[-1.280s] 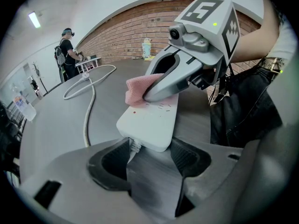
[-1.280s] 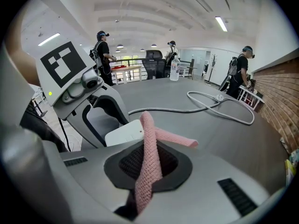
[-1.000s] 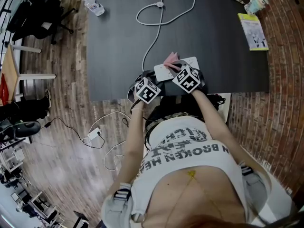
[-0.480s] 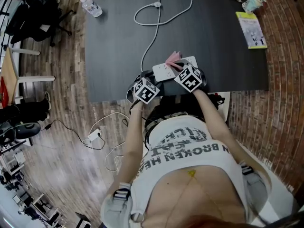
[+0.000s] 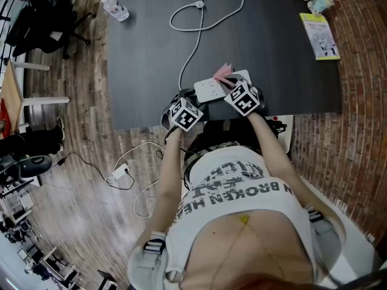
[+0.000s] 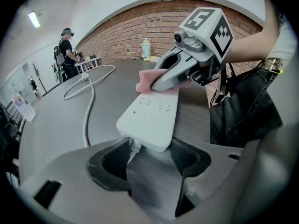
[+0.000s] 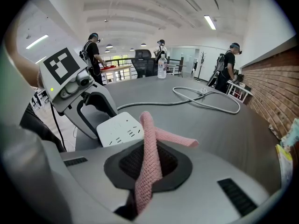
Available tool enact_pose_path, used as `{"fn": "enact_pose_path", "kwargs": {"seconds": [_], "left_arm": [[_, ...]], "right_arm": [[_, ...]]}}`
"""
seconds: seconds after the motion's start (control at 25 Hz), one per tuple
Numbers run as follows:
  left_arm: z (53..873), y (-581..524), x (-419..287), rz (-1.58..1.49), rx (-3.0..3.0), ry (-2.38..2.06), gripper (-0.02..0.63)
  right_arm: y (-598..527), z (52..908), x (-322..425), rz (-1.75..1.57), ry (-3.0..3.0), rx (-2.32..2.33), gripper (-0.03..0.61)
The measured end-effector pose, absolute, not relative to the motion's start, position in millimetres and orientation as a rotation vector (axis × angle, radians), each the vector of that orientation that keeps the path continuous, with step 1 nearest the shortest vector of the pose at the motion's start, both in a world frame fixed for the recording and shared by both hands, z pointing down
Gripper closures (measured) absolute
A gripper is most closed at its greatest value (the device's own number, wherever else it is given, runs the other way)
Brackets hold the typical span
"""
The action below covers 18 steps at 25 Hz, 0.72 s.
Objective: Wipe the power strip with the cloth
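A white power strip point(image 5: 209, 89) lies near the front edge of the dark table point(image 5: 151, 53). Its white cable point(image 5: 192, 47) loops away toward the far side. My left gripper point(image 5: 185, 113) is shut on the strip's near, cable end point(image 6: 149, 118), a jaw on each side. My right gripper point(image 5: 241, 98) is shut on a pink cloth point(image 7: 149, 153), which sticks up and folds over past the jaws. In the left gripper view the right gripper point(image 6: 173, 76) presses the cloth point(image 6: 145, 83) onto the strip's far end.
A water bottle point(image 5: 117, 7) stands at the table's far left corner. A yellow-edged booklet point(image 5: 319, 36) and a small cup point(image 5: 320, 2) are at the far right. Another power strip with cable point(image 5: 120, 171) lies on the wooden floor. People stand in the background point(image 7: 93, 48).
My right gripper and the cloth have shifted slightly to the right over the strip. My left gripper has stayed on the strip's end.
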State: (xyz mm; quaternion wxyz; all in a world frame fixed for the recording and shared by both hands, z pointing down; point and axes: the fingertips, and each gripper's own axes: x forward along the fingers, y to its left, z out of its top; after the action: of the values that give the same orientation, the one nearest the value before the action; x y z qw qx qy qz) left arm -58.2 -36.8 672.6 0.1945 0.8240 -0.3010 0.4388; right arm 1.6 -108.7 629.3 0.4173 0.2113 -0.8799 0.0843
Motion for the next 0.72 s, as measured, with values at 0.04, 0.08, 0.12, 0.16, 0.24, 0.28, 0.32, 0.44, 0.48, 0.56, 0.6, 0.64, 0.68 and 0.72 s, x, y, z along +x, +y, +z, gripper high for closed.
{"fn": "enact_pose_path", "kwargs": {"seconds": [0.04,0.08,0.12,0.16,0.24,0.28,0.32,0.44,0.48,0.56,0.6,0.64,0.68,0.72], "left_arm": [[673,-37,-58,1.231,2.31,-0.844,0.348],[673,-37,-58,1.23,2.31,-0.844,0.348],[673,-37,-57,1.23,2.31,-0.844,0.348],[673,-37,-57,1.23,2.309,-0.845,0.348],[673,-37,-57,1.229,2.31,-0.844,0.348],[673,-37,-57,1.228,2.311,-0.844,0.348],[673,-37,-58,1.227,2.312,-0.844,0.348],[673,-37,-58,1.227,2.312,-0.845,0.348],[673,-37,-58,1.227,2.312,-0.845,0.348],[673,-36,-57,1.226,2.31,-0.845,0.348],[673,-36,-57,1.227,2.309,-0.845,0.348],[673,-36,-57,1.227,2.309,-0.845,0.348],[673,-36,-57,1.228,2.309,-0.845,0.348],[673,-36,-57,1.227,2.309,-0.846,0.348]], "right_arm": [[-109,629,3,0.212,-2.207,0.534,0.561],[-110,629,4,0.215,-2.207,0.54,0.561],[-110,630,6,0.22,-2.207,0.547,0.561],[-111,631,7,0.224,-2.208,0.554,0.561],[-113,630,10,0.222,-2.21,0.563,0.561],[-113,630,12,0.222,-2.208,0.567,0.561],[-114,630,14,0.227,-2.204,0.573,0.561],[-116,631,20,0.252,-2.192,0.593,0.561],[-116,631,22,0.254,-2.191,0.597,0.561],[-117,631,26,0.25,-2.188,0.604,0.561],[-117,631,28,0.248,-2.186,0.609,0.561],[-117,631,29,0.247,-2.185,0.615,0.561],[-118,631,30,0.245,-2.185,0.619,0.561],[-118,631,31,0.243,-2.187,0.62,0.561]]}}
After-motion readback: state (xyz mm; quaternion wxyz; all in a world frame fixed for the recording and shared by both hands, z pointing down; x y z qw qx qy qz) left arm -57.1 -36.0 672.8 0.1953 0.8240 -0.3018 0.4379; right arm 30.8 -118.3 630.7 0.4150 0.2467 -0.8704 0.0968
